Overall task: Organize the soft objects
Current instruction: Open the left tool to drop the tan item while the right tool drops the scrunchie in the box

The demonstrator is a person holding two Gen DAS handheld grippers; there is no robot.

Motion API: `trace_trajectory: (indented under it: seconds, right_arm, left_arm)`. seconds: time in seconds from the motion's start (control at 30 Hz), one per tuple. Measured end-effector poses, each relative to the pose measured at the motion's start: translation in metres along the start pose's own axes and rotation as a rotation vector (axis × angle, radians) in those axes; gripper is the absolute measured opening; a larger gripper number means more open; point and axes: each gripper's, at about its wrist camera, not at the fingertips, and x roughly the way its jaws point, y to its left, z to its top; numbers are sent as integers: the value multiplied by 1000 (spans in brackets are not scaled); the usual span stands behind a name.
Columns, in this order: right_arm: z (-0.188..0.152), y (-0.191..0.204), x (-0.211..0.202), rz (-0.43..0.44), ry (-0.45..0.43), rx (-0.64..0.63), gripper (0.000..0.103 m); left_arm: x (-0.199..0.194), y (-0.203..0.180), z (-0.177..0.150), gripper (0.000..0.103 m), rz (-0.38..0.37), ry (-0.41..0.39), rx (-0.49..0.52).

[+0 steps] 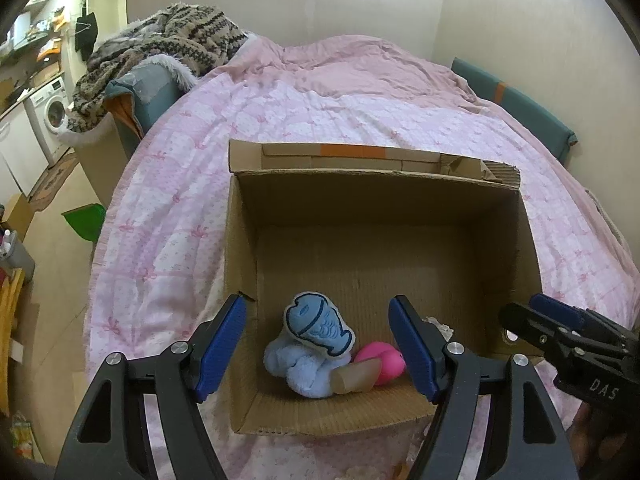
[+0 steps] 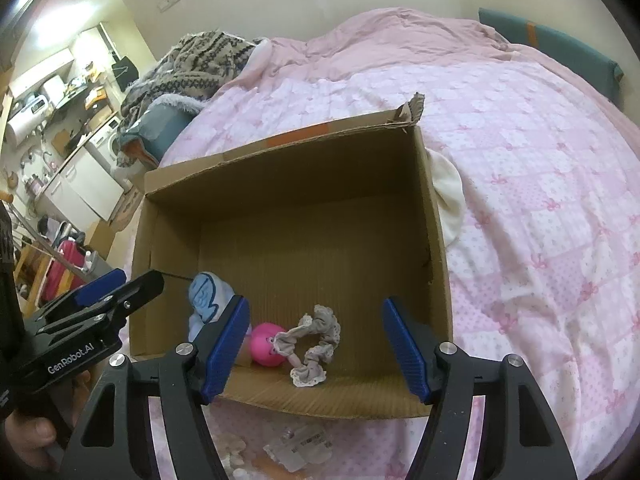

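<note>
An open cardboard box (image 1: 376,200) (image 2: 288,168) stands on the pink bed. In its near end lie a blue fish plush (image 1: 318,326) (image 2: 206,294) on a light blue fluffy toy (image 1: 304,372), a pink ball (image 1: 382,360) (image 2: 264,344), a tan soft piece (image 1: 356,376) and a grey lace-edged scrunchie (image 2: 314,344). My left gripper (image 1: 320,348) is open and empty above the box's near left corner. My right gripper (image 2: 316,348) is open and empty above the near edge, over the scrunchie. Each gripper shows in the other's view (image 1: 560,328) (image 2: 100,296).
A white cloth (image 2: 450,196) lies outside the box's right wall. Clear plastic packets (image 2: 296,448) lie on the bed in front of the box. A patterned blanket pile (image 1: 168,40) sits at the bed's far left. Kitchen units and a washing machine (image 1: 54,110) stand left.
</note>
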Motion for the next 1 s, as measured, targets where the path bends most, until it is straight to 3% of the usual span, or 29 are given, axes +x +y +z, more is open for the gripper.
trace_trajectory:
  seconds: [0.47,1.0]
  right_arm:
    - [-25,-9,-32,0,16,27,73]
    - [-58,-3,-56,4,43,58,73]
  left_arm:
    - [-33,7,-27,71,4,48,24]
    - [-62,20,-67,71,20,91,-39]
